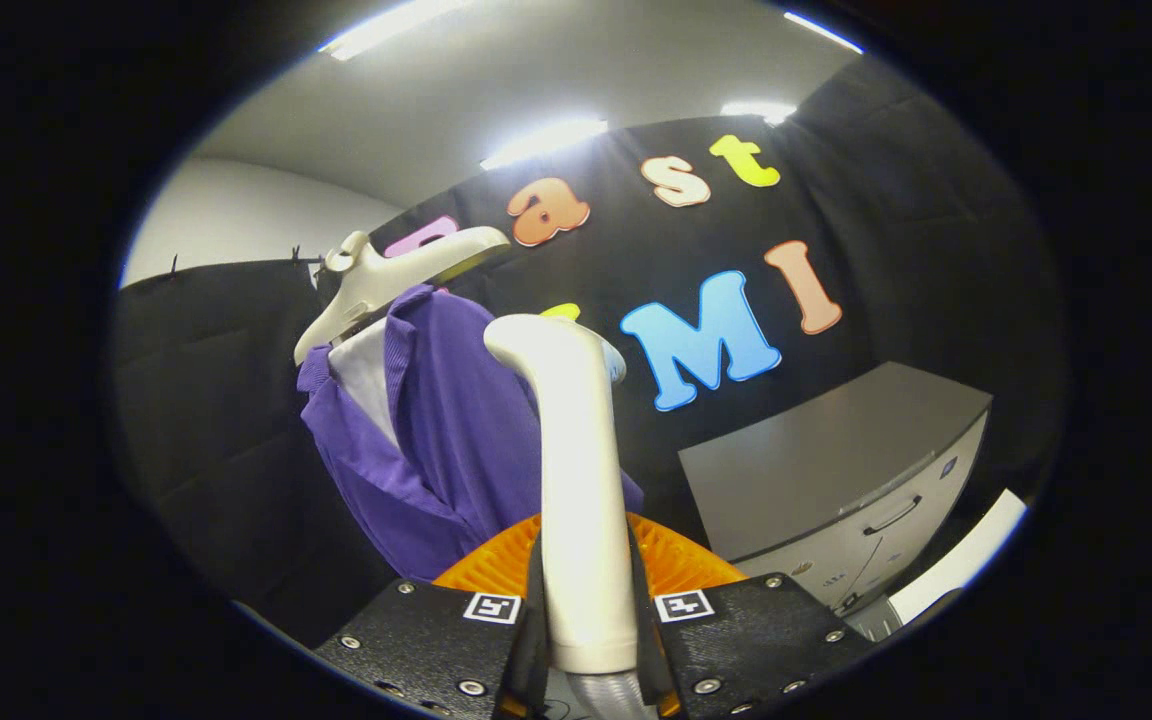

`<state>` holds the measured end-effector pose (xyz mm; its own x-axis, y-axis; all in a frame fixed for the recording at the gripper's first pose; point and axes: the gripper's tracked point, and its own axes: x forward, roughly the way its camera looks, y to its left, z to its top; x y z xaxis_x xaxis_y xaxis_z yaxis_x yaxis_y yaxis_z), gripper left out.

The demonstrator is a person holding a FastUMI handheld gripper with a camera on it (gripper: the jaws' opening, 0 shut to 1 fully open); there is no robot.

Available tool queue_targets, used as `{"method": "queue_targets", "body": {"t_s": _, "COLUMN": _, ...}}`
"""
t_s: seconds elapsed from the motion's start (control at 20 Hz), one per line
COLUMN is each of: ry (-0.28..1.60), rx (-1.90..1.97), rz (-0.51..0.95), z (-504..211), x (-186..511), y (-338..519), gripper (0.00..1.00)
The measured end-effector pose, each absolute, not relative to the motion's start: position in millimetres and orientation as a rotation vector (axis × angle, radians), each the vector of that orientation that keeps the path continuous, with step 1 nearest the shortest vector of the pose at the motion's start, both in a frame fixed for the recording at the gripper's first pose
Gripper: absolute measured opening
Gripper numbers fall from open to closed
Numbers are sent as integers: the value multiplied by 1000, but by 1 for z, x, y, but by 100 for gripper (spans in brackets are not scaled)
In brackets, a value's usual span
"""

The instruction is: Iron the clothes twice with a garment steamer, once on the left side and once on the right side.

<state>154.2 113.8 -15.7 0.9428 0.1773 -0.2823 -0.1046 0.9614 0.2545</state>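
Observation:
My gripper [588,620] is shut on the white handle of the garment steamer [576,470], which rises between the two black fingers and curves at its top toward the clothes. A purple shirt [436,440] with a white inner collar hangs on a cream hanger [376,280] just beyond the steamer head, slightly to its left. The steamer head is near the shirt's right front; I cannot tell whether it touches the cloth. An orange ribbed part [681,560] shows behind the handle, just above the fingers.
A grey cabinet [826,480] with a drawer handle stands to the right of the steamer. A white edge [966,560] lies beside it at the far right. Black cloth walls stand behind the shirt and cabinet.

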Motion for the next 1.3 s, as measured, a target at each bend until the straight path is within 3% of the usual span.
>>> {"method": "queue_targets", "body": {"t_s": 0.55, "ry": 136, "rx": -34, "rz": 81, "z": -10, "x": 168, "y": 171, "gripper": 34}}
{"method": "queue_targets", "body": {"t_s": 1.3, "ry": 294, "rx": -123, "rz": 133, "z": -91, "x": 146, "y": 181, "gripper": 34}}
